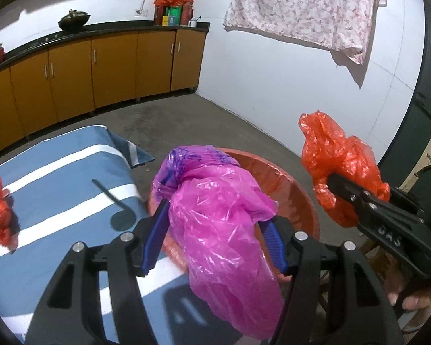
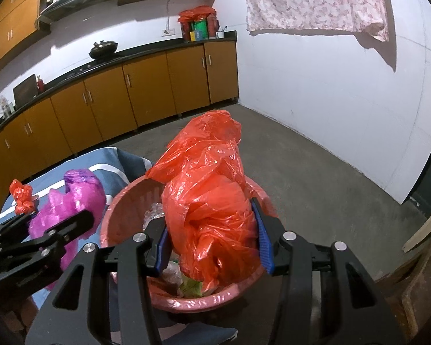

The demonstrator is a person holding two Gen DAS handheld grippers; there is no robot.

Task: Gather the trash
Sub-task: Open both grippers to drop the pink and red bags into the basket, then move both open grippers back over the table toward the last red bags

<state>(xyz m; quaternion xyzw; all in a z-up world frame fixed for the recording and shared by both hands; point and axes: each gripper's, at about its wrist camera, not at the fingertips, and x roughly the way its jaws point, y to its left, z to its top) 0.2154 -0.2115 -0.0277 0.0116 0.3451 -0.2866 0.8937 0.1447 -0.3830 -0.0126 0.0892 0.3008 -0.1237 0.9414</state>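
Observation:
My left gripper (image 1: 215, 218) is shut on a crumpled pink plastic bag (image 1: 221, 230), which bulges between the blue pads and hangs down in front of them. Just beyond it sits a red basin (image 1: 296, 189). To the right, my right gripper (image 1: 339, 184) is shut on an orange-red plastic bag (image 1: 330, 149). In the right wrist view that gripper (image 2: 209, 218) holds the orange-red bag (image 2: 207, 172) over the basin (image 2: 123, 201), which has scraps of trash inside. The left gripper (image 2: 83, 221) and pink bag (image 2: 71, 198) are left of the basin. A small knotted red bag (image 2: 21, 197) lies on the table.
The table wears a blue cloth with white stripes (image 1: 57, 172), and the basin stands at its right end. Brown kitchen cabinets (image 1: 100, 72) line the far wall under a dark counter with a wok (image 1: 73, 20). A floral cloth (image 1: 301, 8) hangs on the white wall. Wooden boards (image 2: 422, 287) stand at the right.

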